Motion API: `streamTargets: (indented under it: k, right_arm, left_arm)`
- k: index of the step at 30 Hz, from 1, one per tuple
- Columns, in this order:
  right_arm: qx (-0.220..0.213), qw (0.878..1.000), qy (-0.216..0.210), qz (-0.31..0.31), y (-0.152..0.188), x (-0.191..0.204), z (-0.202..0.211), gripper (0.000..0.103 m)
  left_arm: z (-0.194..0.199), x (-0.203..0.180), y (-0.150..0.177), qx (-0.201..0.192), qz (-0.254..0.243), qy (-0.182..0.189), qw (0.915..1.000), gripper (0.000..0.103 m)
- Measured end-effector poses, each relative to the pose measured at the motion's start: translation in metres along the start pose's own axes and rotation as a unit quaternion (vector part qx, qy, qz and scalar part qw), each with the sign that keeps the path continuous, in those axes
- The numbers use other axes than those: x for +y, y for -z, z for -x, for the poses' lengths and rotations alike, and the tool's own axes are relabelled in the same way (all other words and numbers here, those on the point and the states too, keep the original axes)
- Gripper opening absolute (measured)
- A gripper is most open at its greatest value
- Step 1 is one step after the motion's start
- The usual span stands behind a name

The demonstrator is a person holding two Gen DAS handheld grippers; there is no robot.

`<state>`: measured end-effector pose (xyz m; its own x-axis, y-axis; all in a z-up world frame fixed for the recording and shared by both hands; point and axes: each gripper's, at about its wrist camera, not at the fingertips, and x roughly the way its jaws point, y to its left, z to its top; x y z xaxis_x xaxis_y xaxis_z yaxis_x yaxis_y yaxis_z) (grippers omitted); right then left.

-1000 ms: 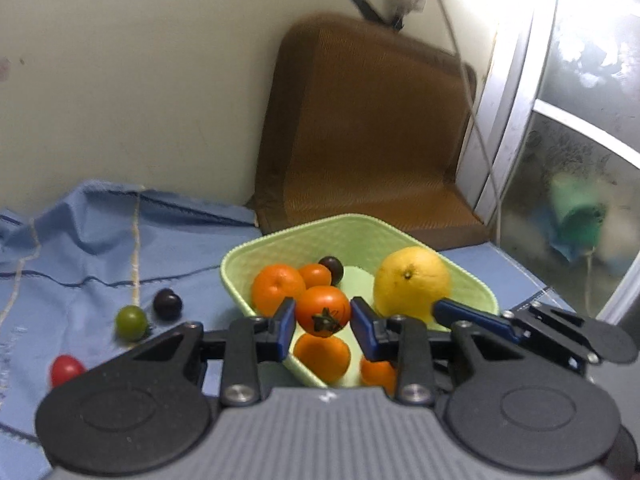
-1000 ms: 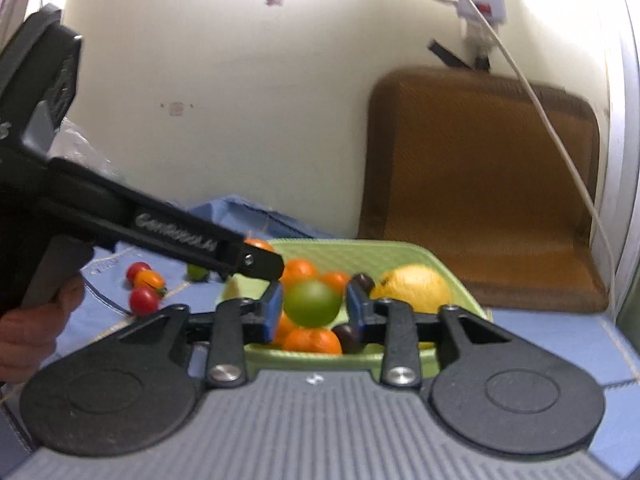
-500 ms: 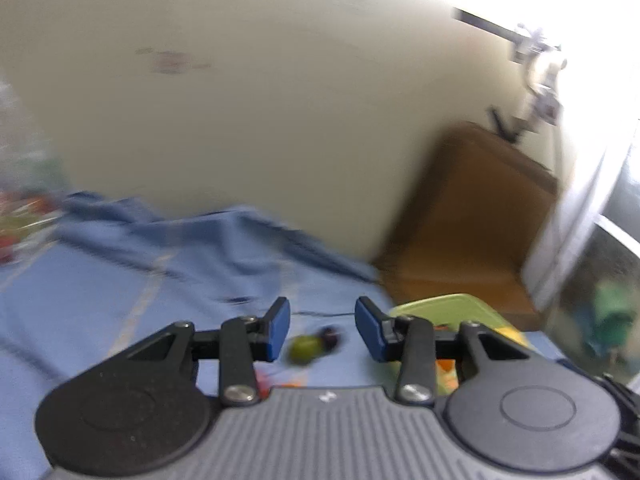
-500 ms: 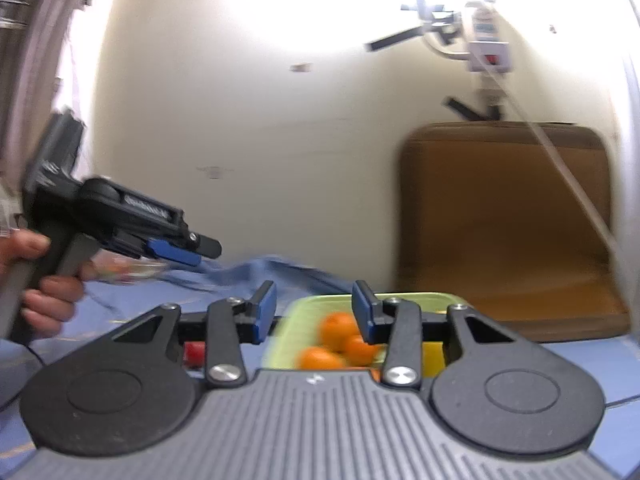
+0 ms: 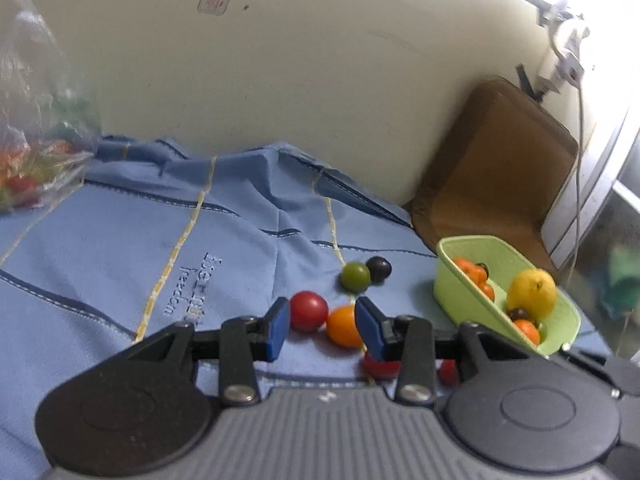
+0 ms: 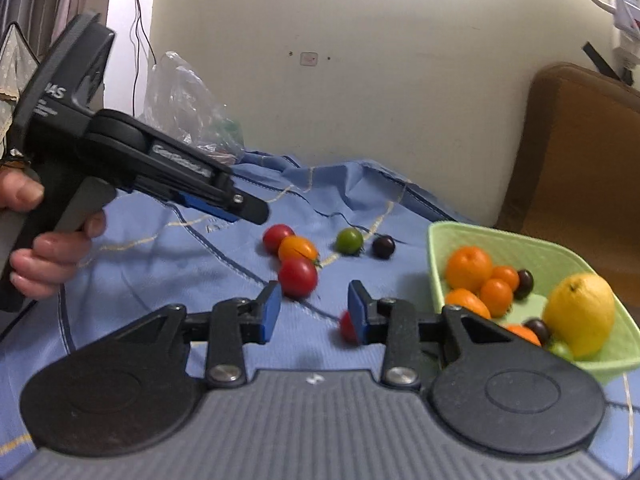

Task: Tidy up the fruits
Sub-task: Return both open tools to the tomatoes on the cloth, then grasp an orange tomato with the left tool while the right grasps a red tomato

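Observation:
Loose cherry tomatoes lie on the blue cloth (image 5: 120, 264): a red one (image 5: 307, 311), an orange one (image 5: 344, 326), a green one (image 5: 355, 276) and a dark one (image 5: 379, 269). My left gripper (image 5: 322, 330) hovers just short of the red and orange ones, open and holding nothing. It is also in the right wrist view, where the left gripper (image 6: 250, 210) is held by a hand. My right gripper (image 6: 313, 316) is closing on nothing, near a red tomato (image 6: 298, 276). The green basket (image 6: 500, 236) on the right holds oranges, tomatoes and a yellow citrus (image 6: 580, 314).
A clear plastic bag (image 5: 36, 152) with more small fruit sits at the far left by the wall. A brown cushion (image 5: 492, 176) leans on the wall behind the basket, with a white cable hanging beside it. The cloth is rumpled along the wall.
Both grippers held a tomato over the basket a second ago, left an orange-red one, right a green one. Both are now empty and have swung left to the loose tomatoes on the cloth.

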<state>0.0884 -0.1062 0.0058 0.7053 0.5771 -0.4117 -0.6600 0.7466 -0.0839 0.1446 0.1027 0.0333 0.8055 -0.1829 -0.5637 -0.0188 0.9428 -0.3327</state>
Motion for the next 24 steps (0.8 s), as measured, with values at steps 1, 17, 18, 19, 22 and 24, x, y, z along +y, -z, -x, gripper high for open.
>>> streamTargets:
  k: [1, 17, 18, 19, 22, 24]
  right_arm:
    - [0.000, 1.000, -0.005, 0.001, -0.002, 0.004, -0.001, 0.040]
    - [0.069, 0.997, -0.032, 0.027, -0.023, 0.016, -0.087, 0.035]
    - [0.068, 0.996, -0.042, 0.031, -0.021, 0.017, -0.084, 0.035]
    - [0.061, 0.996, -0.043, 0.043, -0.019, 0.021, -0.078, 0.035]
    - [0.037, 0.992, -0.088, 0.079, -0.015, 0.033, -0.054, 0.035]
    - [0.031, 0.990, -0.099, 0.098, -0.011, 0.041, -0.044, 0.035]
  left_arm:
    - [-0.003, 0.004, -0.005, 0.003, 0.011, 0.009, 0.9999, 0.036]
    - [-0.002, 0.031, 0.006, 0.016, 0.058, 0.023, 0.9979, 0.037]
    - [-0.001, 0.030, 0.008, 0.018, 0.057, 0.033, 0.9976, 0.037]
    - [-0.001, 0.029, 0.011, 0.021, 0.056, 0.043, 0.9973, 0.038]
    - [0.001, 0.024, 0.020, 0.033, 0.045, 0.075, 0.9956, 0.040]
    - [0.005, 0.020, 0.025, 0.026, 0.037, 0.078, 0.9960, 0.042]
